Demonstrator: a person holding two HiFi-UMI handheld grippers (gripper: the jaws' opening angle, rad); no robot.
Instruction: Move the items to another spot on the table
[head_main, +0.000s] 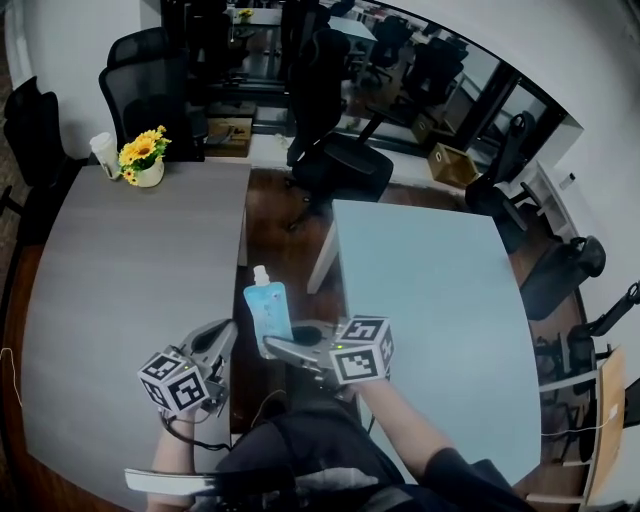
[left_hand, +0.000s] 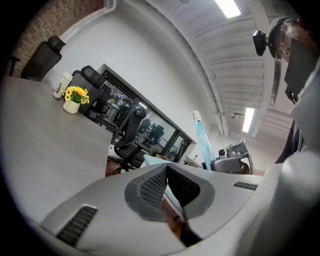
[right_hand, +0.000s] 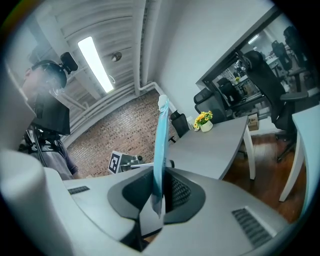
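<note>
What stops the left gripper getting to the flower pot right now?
Nothing visible, so probably yes: the left gripper is shut and empty, and only bare grey table lies between it and the flower pot.

Glossy plastic pouch (head_main: 268, 312) — matt tabletop (head_main: 120, 300)

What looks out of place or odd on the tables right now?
Nothing is spilled or damaged. The blue pouch stands upright, pinched at its bottom edge by the right gripper, over the floor gap between the grey table and the pale table. The left gripper is shut and empty.
</note>
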